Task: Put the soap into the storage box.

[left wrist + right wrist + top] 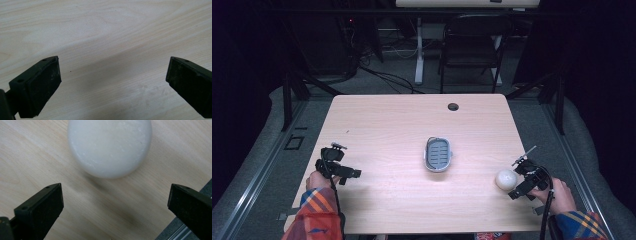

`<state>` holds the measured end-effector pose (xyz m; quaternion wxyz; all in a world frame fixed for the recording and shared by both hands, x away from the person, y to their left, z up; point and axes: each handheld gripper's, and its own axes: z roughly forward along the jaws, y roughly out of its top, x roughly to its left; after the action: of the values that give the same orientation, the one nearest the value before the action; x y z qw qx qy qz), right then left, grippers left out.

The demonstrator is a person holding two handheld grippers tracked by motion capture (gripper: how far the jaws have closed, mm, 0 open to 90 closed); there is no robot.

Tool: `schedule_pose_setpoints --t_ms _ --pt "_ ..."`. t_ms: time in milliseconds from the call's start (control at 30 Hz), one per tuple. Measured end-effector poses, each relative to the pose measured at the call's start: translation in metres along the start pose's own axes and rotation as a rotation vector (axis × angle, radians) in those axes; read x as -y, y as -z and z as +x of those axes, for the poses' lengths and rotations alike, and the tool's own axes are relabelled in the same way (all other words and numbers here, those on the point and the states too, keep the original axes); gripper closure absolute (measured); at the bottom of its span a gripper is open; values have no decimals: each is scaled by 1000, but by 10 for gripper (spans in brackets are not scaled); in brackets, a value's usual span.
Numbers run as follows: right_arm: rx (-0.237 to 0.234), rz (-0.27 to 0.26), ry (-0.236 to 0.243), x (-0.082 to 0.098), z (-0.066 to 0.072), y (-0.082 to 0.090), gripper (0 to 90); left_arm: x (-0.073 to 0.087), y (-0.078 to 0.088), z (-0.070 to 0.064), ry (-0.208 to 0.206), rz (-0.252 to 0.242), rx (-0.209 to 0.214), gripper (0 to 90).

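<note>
The right gripper [516, 181] sits near the worktop's right edge with its fingers [41, 206] spread wide and nothing between them. Just beyond the fingertips, centred on the gap but clear of both pads, lies a round white bar of soap [110, 146], flat on the worktop [392, 125]. In the high view the soap [506, 179] is just to the left of those fingers, close but not touching. That line-up looks like the start of a pick: the fingers are set wide enough to pass either side of the bar, and the hand is low and level so they can slide in around it. The left gripper [343, 169] rests low over the opposite side of the worktop, its fingers [42, 85] also spread, with only bare wood ahead of them; it seems parked out of the way. Farther from both pairs of fingers, about midway between them and a little deeper on the worktop, stands an oval grey soap dish [438, 154] with a slotted base, open side up, probably where the bar is meant to end up. Past the far edge stand a dark folding chair [472, 45] and the white leg of another desk [419, 50].
</note>
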<state>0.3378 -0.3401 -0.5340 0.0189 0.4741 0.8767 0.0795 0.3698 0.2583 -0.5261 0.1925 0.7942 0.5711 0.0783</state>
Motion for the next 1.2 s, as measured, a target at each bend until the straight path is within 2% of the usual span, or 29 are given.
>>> schedule_pose_setpoints --t_ms 33,67,100,133,167,233,267,300,333,367,400,433,500,533,567,633,667,700,733,767,833,867,933,967,1000,1067,1100,1133,1200 --pt "2 17 7 -1 -2 1 0 0 0 0 0 4 3 0" --pt "-18 3 -10 0 -1 -1 0 -1 -1 0 1 7 5 0" --pt "-6 59 41 -4 -2 2 0 -1 -1 0 1 7 5 0" --pt "-6 59 41 -4 -2 2 0 -1 -1 0 -4 10 8 0" --pt "-16 20 9 -2 1 -2 0 -1 -1 0 -4 3 7 0" --pt "-23 84 81 -7 0 4 0 0 -1 1 5 7 9 0" --pt "-49 -53 -31 -2 6 -6 0 0 -1 1 2 7 10 0" --pt "-11 141 131 -12 -2 7 0 0 -1 1 2 7 10 0" --pt "-11 141 131 -12 -2 7 0 0 -1 0 -1 6 10 0" --pt "-40 50 54 -10 4 0 0 -1 -1 0 -3 2 9 0" --pt "-43 27 44 -10 5 -2 0 -1 -2 -1 -1 7 12 0" --pt "-43 27 44 -10 5 -2 0 -1 -2 -1 -1 7 12 0" --pt "-18 67 77 -15 5 1 0 -1 -1 -1 -2 5 14 0" --pt "-15 55 82 -17 4 5 0 -1 -1 -1 -2 0 10 0" --pt "-24 12 50 -16 6 2 0 -1 -1 -1 -1 -2 9 0" --pt "-25 22 59 -17 5 3 0 -1 -1 -1 0 2 13 0" --pt "-21 52 84 -21 4 4 0 -1 -1 -1 1 3 13 0" --pt "-29 21 64 -20 6 1 0 -1 -1 -1 -2 0 12 0" --pt "-19 90 125 -25 4 5 0 -2 -1 -2 -4 -1 13 0" --pt "-30 47 92 -24 7 1 0 -2 -2 -2 -4 3 13 0" --pt "-28 47 93 -28 9 0 0 -2 -2 -2 -5 4 13 0" --pt "-44 -9 53 -27 11 -4 0 -2 -2 -2 -5 3 13 0" --pt "-26 68 123 -35 9 1 0 -2 -2 -2 -7 6 15 0" --pt "-33 49 104 -35 10 -1 0 -3 -2 -2 -9 6 16 0" --pt "-13 119 166 -41 7 2 0 -3 -2 -3 -9 5 18 0" --pt "-14 127 163 -43 6 1 0 -3 -2 -3 -9 4 17 0" --pt "-49 -22 39 -38 13 -11 0 -3 -2 -3 -10 3 17 0" --pt "-37 49 98 -44 9 -7 0 -3 -1 -3 -9 4 19 0" --pt "-38 60 103 -48 8 -8 0 -2 -1 -2 -4 0 19 0"
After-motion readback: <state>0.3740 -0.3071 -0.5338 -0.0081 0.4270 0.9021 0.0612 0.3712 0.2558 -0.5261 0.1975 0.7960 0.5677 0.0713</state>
